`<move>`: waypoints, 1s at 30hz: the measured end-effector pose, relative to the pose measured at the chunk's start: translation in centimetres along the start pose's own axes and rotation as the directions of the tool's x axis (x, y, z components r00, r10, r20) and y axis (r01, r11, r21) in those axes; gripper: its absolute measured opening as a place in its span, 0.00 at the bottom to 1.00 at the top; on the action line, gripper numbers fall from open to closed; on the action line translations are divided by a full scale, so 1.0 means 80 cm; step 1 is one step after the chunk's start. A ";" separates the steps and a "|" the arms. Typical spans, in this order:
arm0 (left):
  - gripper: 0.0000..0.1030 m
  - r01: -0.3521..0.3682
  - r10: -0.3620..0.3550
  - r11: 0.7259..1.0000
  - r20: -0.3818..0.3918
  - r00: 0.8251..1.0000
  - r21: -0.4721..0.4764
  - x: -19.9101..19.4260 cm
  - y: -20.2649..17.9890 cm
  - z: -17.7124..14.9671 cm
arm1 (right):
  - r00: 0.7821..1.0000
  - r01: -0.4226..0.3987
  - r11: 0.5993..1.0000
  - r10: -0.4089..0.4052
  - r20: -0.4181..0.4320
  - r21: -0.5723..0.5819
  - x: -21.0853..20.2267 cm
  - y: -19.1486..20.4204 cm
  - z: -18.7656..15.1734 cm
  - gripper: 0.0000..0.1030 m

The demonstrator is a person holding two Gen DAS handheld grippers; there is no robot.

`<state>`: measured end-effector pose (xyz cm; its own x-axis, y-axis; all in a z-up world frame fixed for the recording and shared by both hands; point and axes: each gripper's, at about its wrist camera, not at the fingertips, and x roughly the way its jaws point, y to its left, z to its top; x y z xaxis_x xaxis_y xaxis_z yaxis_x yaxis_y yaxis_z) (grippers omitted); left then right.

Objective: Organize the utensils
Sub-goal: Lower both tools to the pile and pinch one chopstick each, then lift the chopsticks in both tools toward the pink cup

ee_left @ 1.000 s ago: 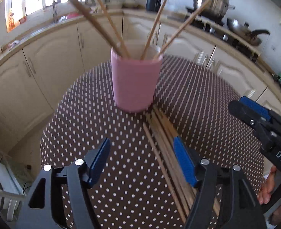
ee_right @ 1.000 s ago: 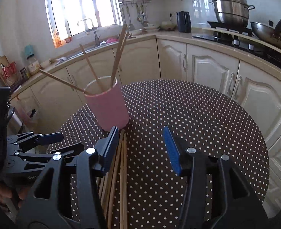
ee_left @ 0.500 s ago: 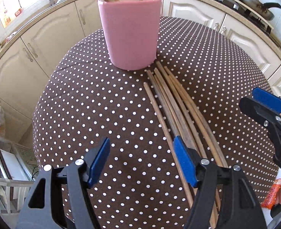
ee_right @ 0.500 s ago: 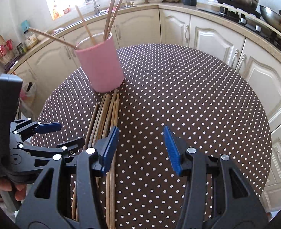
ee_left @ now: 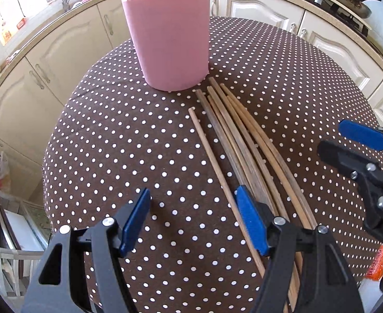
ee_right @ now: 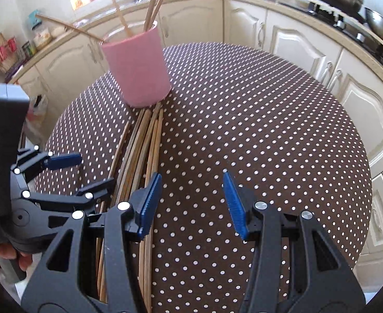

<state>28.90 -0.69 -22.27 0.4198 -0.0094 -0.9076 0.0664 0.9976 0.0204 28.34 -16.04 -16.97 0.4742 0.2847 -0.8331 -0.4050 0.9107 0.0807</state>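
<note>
Spreading across both views: round table [ee_left: 139,135] in a brown polka-dot cloth, filling the centre of each frame.
Holder: pink cup [ee_left: 169,39] at upper centre of the left wrist view, upright on the cloth, with several sticks already standing in it and leaning outward.
Loose utensils: bundle of wooden chopsticks [ee_left: 239,140] lying flat, running from just below the cup toward the lower right of the left wrist view; their far tips lie just beside the cup's base. One stick lies slightly apart on the bundle's left edge.
Left gripper [ee_left: 194,221]: jaws wide, holding nothing; its right pad sits over the near part of the bundle.
Right gripper [ee_right: 191,203]: jaws wide, empty, at lower centre of its own view; the bundle passes under its left pad.
Step in hand (judgement): choosing and picking up the next stick to go into the cup.
Doing it well: take the separated stick first, since its neighbours will not be dragged along. Straddle it squarely before closing, away from the tip, so it lifts level. Tilt it upright only once clear of the others, then lower it into the cup between the leaning sticks.
</note>
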 end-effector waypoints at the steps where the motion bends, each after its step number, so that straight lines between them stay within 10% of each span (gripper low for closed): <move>1: 0.62 0.011 -0.011 1.000 0.004 1.000 0.001 0.000 0.001 -0.001 | 1.000 -0.004 1.000 0.004 -0.018 -0.010 0.003 0.001 0.001 0.47; 16: 0.15 0.054 -0.055 0.995 0.014 0.998 0.086 -0.007 0.012 0.007 | 0.981 -0.059 0.998 0.051 -0.187 -0.035 0.048 0.025 0.023 0.31; 30: 0.07 0.049 -0.049 0.993 0.002 0.999 0.112 -0.001 0.009 0.024 | 0.957 -0.002 0.994 -0.029 -0.288 -0.106 0.078 0.068 0.050 0.22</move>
<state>30.63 -0.07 -21.36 0.4180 -0.0586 -0.9066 0.1877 0.9820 0.0230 32.24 -8.13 -19.50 0.2405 0.1600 -0.9574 -0.4865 0.8734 0.0238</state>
